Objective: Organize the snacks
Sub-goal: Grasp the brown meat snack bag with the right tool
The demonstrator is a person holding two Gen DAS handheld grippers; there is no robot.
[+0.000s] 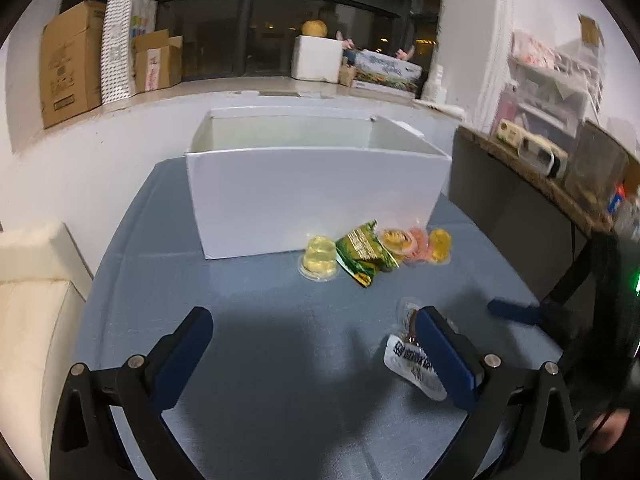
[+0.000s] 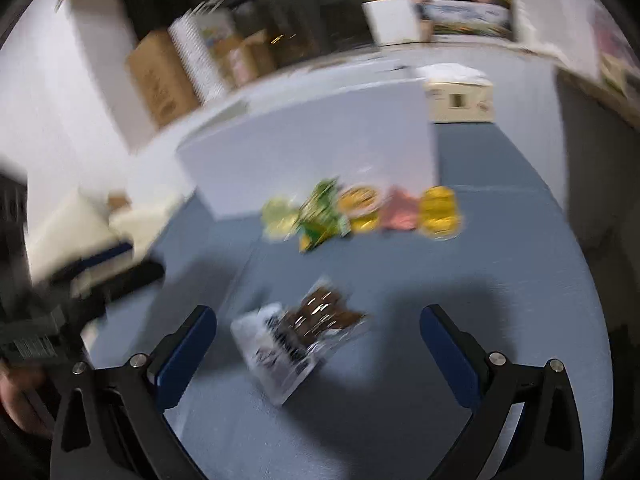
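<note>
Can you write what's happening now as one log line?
left gripper: open, empty | right gripper: open, over clear snack packet | other snacks: beside white box

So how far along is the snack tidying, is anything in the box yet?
Nothing looks packed: what shows of the white box inside is bare. Both grippers, left and right, are open and empty. The right hovers over the brown-and-white packet. The green packet and jelly cups remain on the table.
</note>
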